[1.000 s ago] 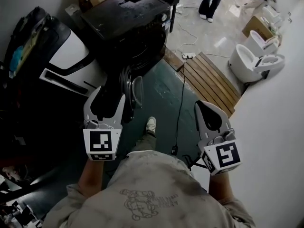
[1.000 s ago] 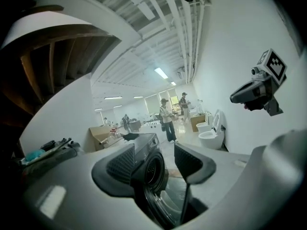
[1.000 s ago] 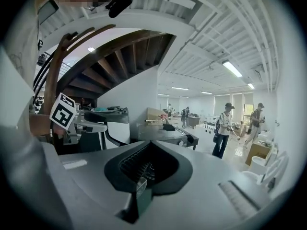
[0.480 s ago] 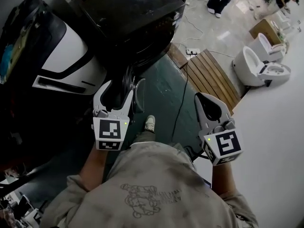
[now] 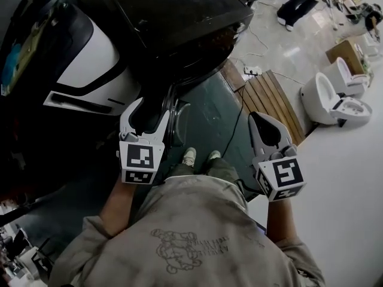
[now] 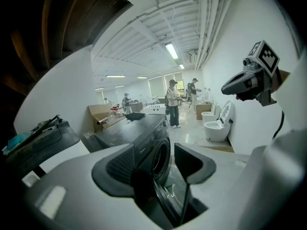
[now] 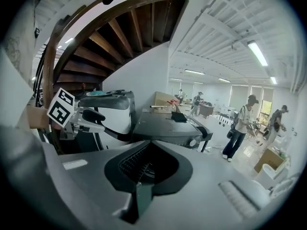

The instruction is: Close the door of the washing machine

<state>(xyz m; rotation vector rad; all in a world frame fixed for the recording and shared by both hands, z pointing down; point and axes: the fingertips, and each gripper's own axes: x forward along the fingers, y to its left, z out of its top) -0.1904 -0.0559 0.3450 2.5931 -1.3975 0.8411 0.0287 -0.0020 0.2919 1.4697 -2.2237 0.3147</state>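
Both jaws of the left gripper (image 5: 152,110) stand wide apart, gripping nothing; the edge of the open door (image 5: 178,122) shows in the gap, though I can't tell whether it touches them. The door hangs swung out from the front of the dark washer (image 5: 179,17). The right gripper (image 5: 263,121), near the wooden slats (image 5: 272,109), has its jaws closed together and empty.

Black washing machine (image 5: 179,23) and grey tools showing over a dark green floor (image 5: 209,115).
The machine is gleaming glossy black, its door (image 5: 175,121) showing dark glass in a silvery rim. The left tool (image 5: 151,109) and right tool (image 5: 260,117) are showing pale grey shells with black linings, each wearing a black-and-white square-patterned cube. The wooden slats (image 5: 269,103) are showing brown, the toilets (image 5: 332,97) white, the person's shirt (image 5: 185,244) mottled grey-beige.
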